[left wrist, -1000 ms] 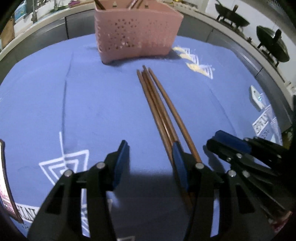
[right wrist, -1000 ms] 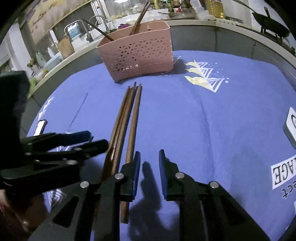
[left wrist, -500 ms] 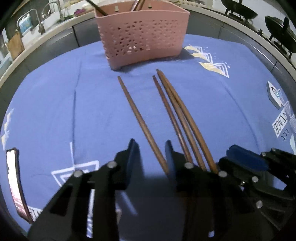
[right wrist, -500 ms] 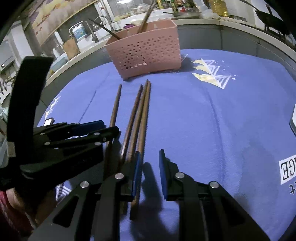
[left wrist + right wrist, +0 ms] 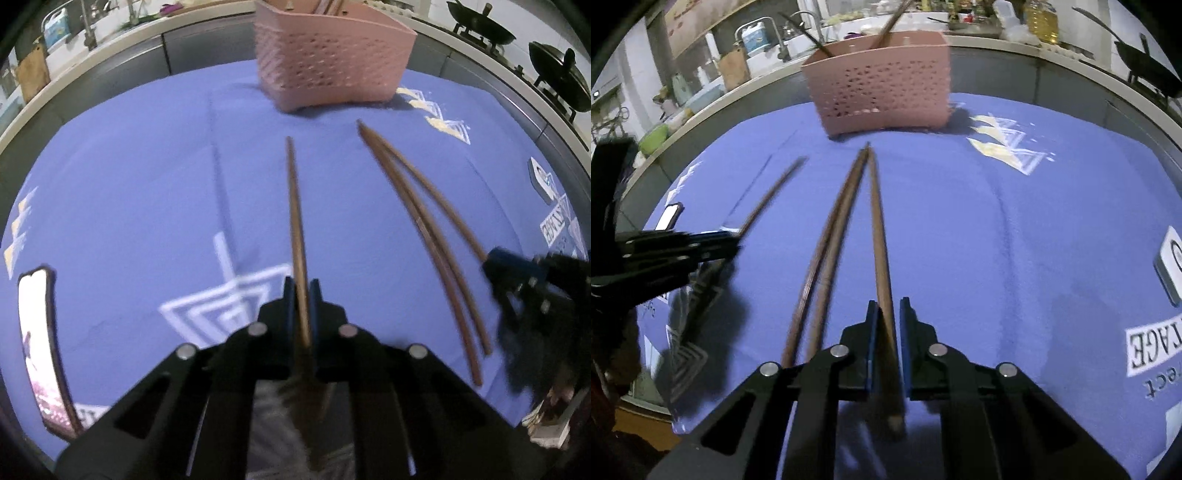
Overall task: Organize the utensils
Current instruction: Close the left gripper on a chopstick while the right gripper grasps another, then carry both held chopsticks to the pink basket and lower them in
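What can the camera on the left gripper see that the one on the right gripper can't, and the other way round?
Only the left wrist view shows the left gripper from behind, closed on one chopstick, and the two woks. Only the right wrist view shows the right gripper closed on another chopstick, plus the sink tap and an oil bottle. Both show the pink basket, the blue cloth and a loose chopstick pair.

A: What covers the worktop?

B: A blue cloth (image 5: 1052, 236) with white geometric prints and some lettering.

A: And behind it?

B: A pale counter (image 5: 993, 44) with grey fronts curves round. A tap (image 5: 809, 22) and bottles stand to the left, dark woks (image 5: 557, 74) sit on burners to the right, and the light is dim.
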### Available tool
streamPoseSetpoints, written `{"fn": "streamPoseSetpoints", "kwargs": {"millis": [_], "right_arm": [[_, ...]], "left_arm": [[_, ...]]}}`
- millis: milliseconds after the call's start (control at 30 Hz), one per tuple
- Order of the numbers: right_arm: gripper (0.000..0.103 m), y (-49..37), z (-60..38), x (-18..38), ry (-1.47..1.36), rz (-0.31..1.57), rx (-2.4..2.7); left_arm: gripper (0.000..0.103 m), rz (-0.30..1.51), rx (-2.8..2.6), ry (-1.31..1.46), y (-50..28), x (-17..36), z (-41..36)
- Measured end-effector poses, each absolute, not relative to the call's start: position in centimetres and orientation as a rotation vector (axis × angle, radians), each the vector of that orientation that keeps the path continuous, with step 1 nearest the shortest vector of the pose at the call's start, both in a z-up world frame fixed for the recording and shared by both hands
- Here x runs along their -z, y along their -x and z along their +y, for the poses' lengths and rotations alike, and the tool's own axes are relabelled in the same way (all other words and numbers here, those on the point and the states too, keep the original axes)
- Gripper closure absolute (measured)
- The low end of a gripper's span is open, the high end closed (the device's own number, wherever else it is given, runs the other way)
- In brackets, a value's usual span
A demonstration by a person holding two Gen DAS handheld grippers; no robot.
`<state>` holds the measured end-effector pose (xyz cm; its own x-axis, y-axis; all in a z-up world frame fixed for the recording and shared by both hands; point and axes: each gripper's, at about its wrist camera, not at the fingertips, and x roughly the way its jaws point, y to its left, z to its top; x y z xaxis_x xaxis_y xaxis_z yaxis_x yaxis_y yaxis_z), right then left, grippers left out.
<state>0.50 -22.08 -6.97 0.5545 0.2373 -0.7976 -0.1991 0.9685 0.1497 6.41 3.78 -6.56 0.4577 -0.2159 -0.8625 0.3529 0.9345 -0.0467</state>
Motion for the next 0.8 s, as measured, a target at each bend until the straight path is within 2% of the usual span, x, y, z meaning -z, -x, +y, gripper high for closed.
{"fn": "streamPoseSetpoints", "kwargs": {"millis": [233,467,500,533,567,667,800], "right_arm": [[0.091,-2.9,-21.6,6.2,-0.007,0.969,-0.283],[0.091,-12.0,-18.4,5.8,0.058,0.998,-0.303],[0.091,-12.7,-18.1,5.7,0.062,1.000,-0.310],[0.096,-13.4,-17.8,5.7,0.066,1.001,-0.314],[0.097,-14.0,-17.6,5.7,0.058,1.005,-0.317],[0.098,-14.2,-18.3,5.0,0.003,1.000,-0.317],[0.098,-11.7,-21.1,0.3,-0.084,0.840,-0.338]], "left_arm": [[0.088,1.048,0.360,-0.193,-7.7,6.3,3.8],[0.082,1.031,0.345,-0.192,-12.8,5.9,2.2],[0.083,1.024,0.341,-0.190,-13.4,5.9,2.0],[0.094,1.019,0.336,-0.189,-13.8,5.9,1.9],[0.095,1.020,0.344,-0.184,-14.2,5.8,1.7],[0.096,1.031,0.364,-0.167,-14.8,5.2,1.5],[0.097,0.913,0.415,-0.098,-13.4,0.5,3.0]]}}
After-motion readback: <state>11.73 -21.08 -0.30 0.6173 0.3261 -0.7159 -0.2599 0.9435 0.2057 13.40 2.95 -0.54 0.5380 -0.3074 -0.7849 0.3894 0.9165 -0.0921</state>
